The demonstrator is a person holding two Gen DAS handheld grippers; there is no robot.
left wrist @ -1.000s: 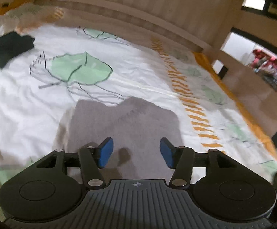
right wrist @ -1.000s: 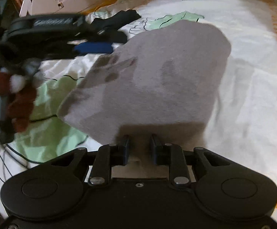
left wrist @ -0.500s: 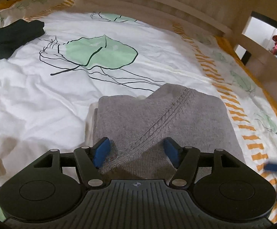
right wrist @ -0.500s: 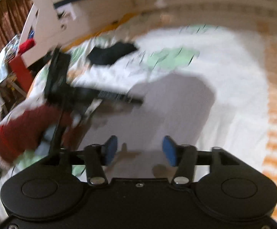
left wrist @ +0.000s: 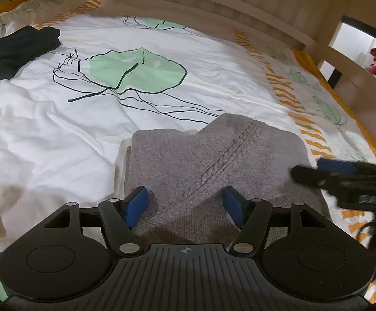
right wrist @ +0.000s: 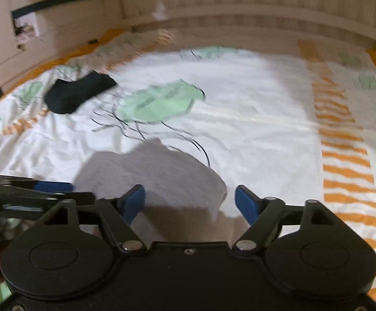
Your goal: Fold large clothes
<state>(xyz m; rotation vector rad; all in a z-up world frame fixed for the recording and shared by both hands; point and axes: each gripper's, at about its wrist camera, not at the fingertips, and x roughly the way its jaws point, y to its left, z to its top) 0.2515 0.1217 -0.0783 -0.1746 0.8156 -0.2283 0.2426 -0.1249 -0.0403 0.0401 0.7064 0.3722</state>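
1. The right gripper (right wrist: pixel 189 202) has just been opening its jaws, and they stand wide with nothing pinched between them.
2. A folded grey sweater (right wrist: pixel 159 173) lies on the white bedspread (right wrist: pixel 252 129) just ahead.
3. The left gripper (right wrist: pixel 50 189) pokes in from the left, blurry.
4. A dark garment (right wrist: pixel 78 94), maybe folded, lies far off.

Folded sweater (left wrist: pixel 214 160) lies on the bed (left wrist: pixel 45 134), near edge; dark garment (left wrist: pixel 12 49) sits well apart, far left, by the headboard (left wrist: pixel 188 2) behind.
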